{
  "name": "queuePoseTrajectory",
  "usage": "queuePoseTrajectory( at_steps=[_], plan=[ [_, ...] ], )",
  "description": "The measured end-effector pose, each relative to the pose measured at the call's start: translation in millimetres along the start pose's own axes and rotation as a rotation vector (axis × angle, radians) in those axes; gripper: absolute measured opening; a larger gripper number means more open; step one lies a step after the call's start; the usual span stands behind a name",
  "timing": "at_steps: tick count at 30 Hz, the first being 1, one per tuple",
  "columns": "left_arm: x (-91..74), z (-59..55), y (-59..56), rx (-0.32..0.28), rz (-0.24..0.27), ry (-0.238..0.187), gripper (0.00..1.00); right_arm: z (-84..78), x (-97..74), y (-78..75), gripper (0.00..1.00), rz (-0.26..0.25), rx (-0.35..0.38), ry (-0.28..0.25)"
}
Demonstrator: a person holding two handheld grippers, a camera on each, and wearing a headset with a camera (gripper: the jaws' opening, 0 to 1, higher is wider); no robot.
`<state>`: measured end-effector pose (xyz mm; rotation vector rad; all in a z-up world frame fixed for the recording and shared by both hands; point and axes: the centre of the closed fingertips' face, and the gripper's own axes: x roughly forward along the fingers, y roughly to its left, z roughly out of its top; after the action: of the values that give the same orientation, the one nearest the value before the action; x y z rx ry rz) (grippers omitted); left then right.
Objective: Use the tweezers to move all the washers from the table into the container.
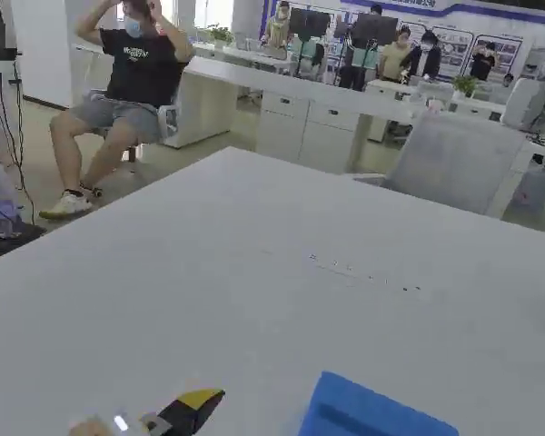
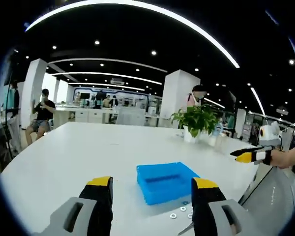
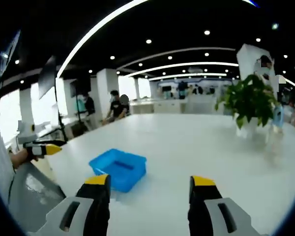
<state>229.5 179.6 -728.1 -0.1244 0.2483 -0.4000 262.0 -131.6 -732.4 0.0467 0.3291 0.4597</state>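
Note:
A blue open container (image 2: 166,181) stands on the white table (image 2: 83,152); it also shows as the blue container (image 3: 119,168) and the blue container (image 1: 374,414). Several small washers (image 2: 180,212) lie on the table just in front of it, and a thin metal tip that looks like the tweezers (image 2: 186,229) lies beside them. My left gripper (image 2: 154,183) is open and empty, a short way in front of the container. My right gripper (image 3: 150,181) is open and empty too, with the container ahead to its left. A yellow-tipped gripper (image 1: 193,407) sits left of the container.
A potted plant (image 2: 196,120) stands on the table's far side. A grey chair (image 1: 454,162) is beyond the far edge. A seated person (image 1: 127,82) and other desks with people are farther back. Bare tabletop spreads around the container.

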Motion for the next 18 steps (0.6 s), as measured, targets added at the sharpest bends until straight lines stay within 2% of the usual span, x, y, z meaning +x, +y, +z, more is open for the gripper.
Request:
queuePoseTrajectory(
  at_steps=[5,9,18],
  plan=[
    [0.0,-0.6,-0.2,0.003,-0.002,0.001,0.56,5.8,-0.6,-1.5,0.59,-0.007,0.008,-0.03],
    [0.1,-0.4,-1.1,-0.005,-0.005,-0.001,0.56,8.9,-1.1,-0.3,0.6,-0.016,-0.023,-0.041],
    [2.0,-7.2,-2.0,-0.009,-0.027,0.024,0.56,16.5,-6.6,-13.9,0.6,-0.068,-0.01,-0.085]
  ],
)
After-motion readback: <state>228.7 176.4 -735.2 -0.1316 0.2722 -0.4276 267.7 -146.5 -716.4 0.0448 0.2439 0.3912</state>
